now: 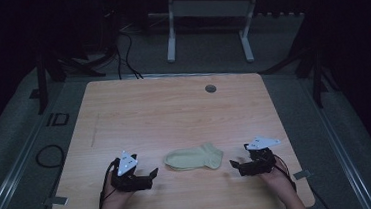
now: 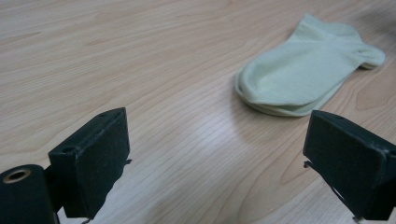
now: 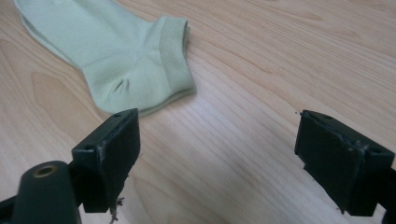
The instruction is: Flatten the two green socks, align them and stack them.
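The sock (image 1: 194, 157) lies flat near your edge of the table (image 1: 174, 110), between your two grippers and touching neither. It is pale green, and from the layered edges at the toe in the left gripper view (image 2: 299, 77) it looks like two socks stacked or one folded; you cannot tell which. Its toe points toward your left gripper (image 1: 146, 177), its cuff (image 3: 175, 56) toward your right gripper (image 1: 237, 164).

Your left gripper is spread wide and empty, jaws low over the wood, with the toe just ahead and to one side of the gap. Your right gripper is also spread wide and empty, and the heel and cuff sit just beyond its jaw on the sock's side.

By the look of it, you are at the approach: both grippers flank the sock and nothing is pinched yet. The next move likely calls for sliding each gripper inward until an end of the sock sits between the jaws, then dropping low enough to catch the thin fabric rather than skate over it. Take the cuff squarely with the right, since its ribbed band gives a firmer bite.

There are no containers on the table; apart from the sock you see a small round grommet (image 1: 211, 88) near the far edge.
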`<action>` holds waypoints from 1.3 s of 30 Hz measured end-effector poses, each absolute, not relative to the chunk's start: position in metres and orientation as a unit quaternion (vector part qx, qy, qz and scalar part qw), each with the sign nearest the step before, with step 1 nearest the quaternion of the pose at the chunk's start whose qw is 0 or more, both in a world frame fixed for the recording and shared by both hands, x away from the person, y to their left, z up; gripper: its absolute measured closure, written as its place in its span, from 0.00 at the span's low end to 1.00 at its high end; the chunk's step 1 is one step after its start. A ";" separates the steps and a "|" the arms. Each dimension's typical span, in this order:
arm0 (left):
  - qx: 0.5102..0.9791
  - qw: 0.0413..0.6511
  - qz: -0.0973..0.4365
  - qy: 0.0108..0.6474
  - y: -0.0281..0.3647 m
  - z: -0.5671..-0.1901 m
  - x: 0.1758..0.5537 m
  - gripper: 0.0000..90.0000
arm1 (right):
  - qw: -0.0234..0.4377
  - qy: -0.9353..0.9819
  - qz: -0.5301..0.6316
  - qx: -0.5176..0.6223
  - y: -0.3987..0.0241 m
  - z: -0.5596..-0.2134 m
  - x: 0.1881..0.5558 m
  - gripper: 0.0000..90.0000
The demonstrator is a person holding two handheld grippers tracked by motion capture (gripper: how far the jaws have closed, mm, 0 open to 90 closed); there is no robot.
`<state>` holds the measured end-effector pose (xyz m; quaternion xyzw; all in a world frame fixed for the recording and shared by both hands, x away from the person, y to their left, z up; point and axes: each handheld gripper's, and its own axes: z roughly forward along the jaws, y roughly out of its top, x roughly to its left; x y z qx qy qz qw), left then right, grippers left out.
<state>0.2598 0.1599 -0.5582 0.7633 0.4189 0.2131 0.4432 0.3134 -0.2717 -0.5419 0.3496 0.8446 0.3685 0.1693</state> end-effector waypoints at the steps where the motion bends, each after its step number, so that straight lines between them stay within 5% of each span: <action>1: 0.761 0.445 0.213 0.422 0.163 -0.558 0.259 0.08 | 0.168 0.842 0.373 0.351 -0.275 -0.542 0.312 0.16; 19: 0.735 0.421 0.226 0.482 0.212 -0.565 0.240 0.03 | 0.171 0.824 0.370 0.393 -0.326 -0.551 0.288 0.16; 39: 0.725 0.429 0.242 0.482 0.219 -0.566 0.218 0.03 | 0.199 0.786 0.382 0.443 -0.363 -0.558 0.257 0.16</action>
